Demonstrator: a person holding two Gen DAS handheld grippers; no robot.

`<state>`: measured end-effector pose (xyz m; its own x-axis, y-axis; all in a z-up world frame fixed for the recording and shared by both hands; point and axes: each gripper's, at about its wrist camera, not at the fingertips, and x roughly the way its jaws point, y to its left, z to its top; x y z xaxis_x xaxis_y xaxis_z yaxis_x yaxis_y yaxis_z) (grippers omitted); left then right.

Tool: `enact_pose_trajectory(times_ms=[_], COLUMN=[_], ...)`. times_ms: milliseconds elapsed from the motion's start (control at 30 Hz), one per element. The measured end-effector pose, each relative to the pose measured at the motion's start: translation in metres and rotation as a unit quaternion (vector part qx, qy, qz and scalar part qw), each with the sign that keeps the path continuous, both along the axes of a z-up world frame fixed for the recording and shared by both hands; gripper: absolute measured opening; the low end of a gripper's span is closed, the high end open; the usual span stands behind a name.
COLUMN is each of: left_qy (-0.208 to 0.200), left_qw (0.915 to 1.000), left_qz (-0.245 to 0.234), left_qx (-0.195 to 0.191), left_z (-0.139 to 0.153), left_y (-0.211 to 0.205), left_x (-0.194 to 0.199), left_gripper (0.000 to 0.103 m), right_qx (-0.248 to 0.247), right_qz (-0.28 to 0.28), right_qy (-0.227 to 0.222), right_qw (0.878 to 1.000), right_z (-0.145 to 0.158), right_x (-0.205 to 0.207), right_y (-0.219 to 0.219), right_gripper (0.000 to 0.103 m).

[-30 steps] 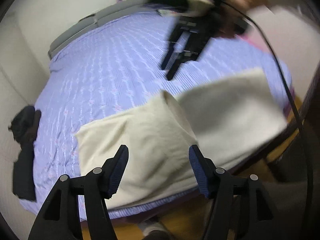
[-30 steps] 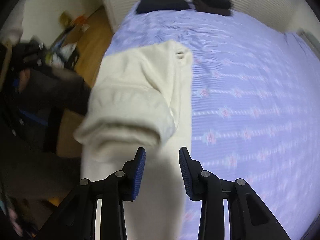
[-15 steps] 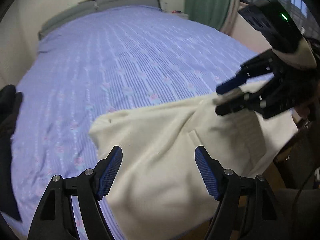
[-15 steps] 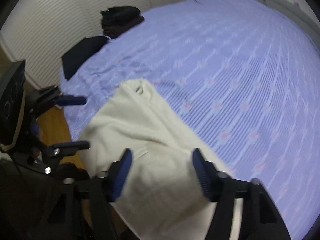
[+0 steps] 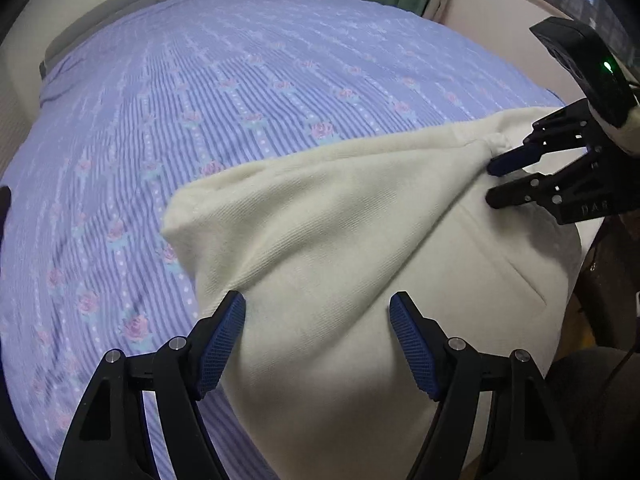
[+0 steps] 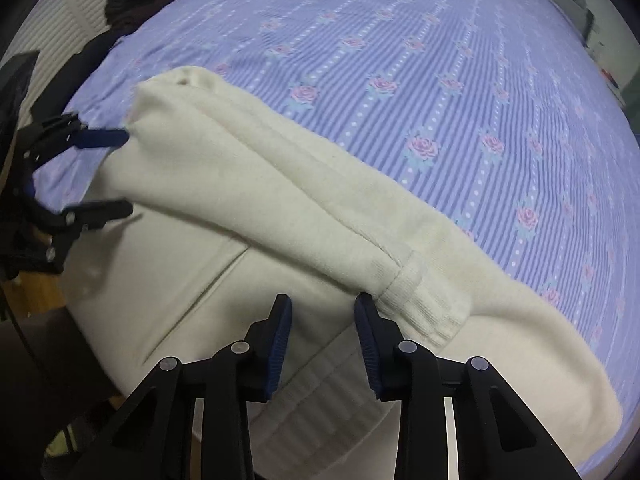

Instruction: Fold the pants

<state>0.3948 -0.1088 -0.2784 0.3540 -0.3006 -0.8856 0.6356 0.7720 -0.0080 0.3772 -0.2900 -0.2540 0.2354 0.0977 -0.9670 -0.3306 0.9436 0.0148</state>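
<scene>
With both grippers' fingers open and holding nothing, close your right gripper (image 6: 322, 322) on the cream pants' (image 6: 280, 200) ribbed cuff (image 6: 424, 304) and your left gripper (image 5: 318, 332) on the fold edge beside it before lifting.

left wrist: low, close | right wrist: opposite | shared: pants (image 5: 340, 240)

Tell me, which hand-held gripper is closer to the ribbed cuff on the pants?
Right. The right hand-held gripper is open right beside the ribbed cuff; the left hand-held gripper is open at the pants' far folded end.
</scene>
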Motion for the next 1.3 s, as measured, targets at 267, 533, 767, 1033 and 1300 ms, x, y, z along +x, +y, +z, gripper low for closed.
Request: enact_pose_trajectory(times_ms=[267,533,767,1033,1300], left_qy=[-0.012,-0.002,0.021,0.104,0.125], left_qw=[0.9974,0.9282,0.8232,0.7579,0.7398], left_qz=[-0.071,-0.372,-0.567,-0.637,-0.650], left_qx=[-0.004,-0.019,0.021,0.093,0.123], left_z=[0.087,0.136,0.092,0.010,-0.026], left_y=[-0.026,-0.211,-0.400,-0.506,-0.542], left_x=[0.000,0.030,0.019,-0.008,-0.015], left_gripper=[0.074,0.074,0.067,0.060,0.060], right_qx=[0.086,0.084,0.135,0.207,0.250], right_qz=[-0.165,-0.500,-0.730,-0.800,-0.812], right_qy=[-0.088,-0.177,-0.211,-0.219,-0.204], right_qw=[0.979,0.843,0.636,0.519,0.487], right_z=[0.075,0.129,0.077,0.006,-0.039], right_x=[-0.040,-0.168,-0.286,-0.305,-0.299], right_y=[-0.040,-0.161,-0.241,-0.243,-0.251], right_gripper=[0.066,0.069,0.072,0.072,0.072])
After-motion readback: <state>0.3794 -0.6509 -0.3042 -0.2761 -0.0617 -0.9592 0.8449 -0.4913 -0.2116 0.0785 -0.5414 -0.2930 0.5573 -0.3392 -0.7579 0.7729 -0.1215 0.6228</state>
